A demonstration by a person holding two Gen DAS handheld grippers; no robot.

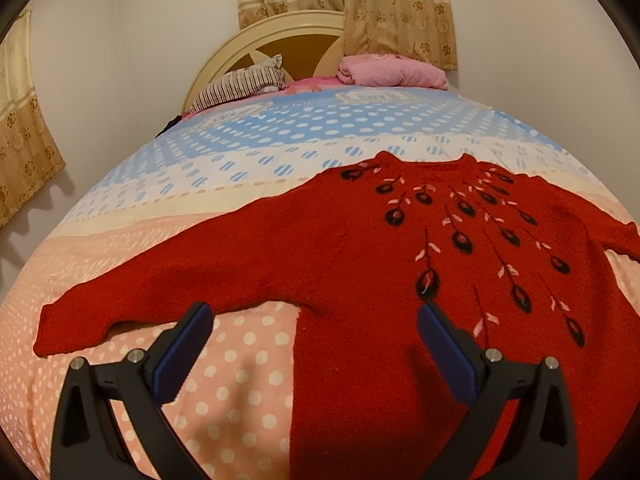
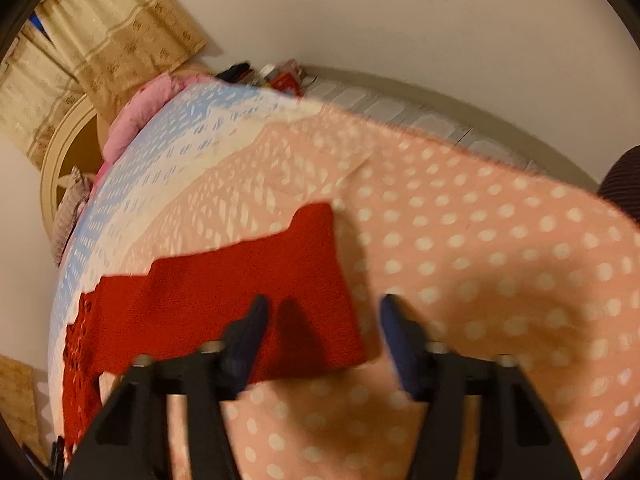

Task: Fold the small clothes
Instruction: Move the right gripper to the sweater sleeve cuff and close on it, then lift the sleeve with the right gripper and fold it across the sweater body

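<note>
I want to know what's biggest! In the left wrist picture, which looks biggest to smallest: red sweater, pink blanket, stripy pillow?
1. Red sweater, biggest.
2. and 3. Pink blanket and stripy pillow look alike in size. Both lie far from the camera.

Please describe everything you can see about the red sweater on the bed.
The red sweater looks like thick fuzzy knit. It lies flat and spread out, front up, on the dotted bedspread, neck toward the pillows. Dark oval flowers with pink leaves hang in strings from the collar down the chest. One sleeve stretches out sideways; the right wrist view shows the other sleeve's end. Both tools are open and hold nothing; whether they touch it is unclear.
</note>
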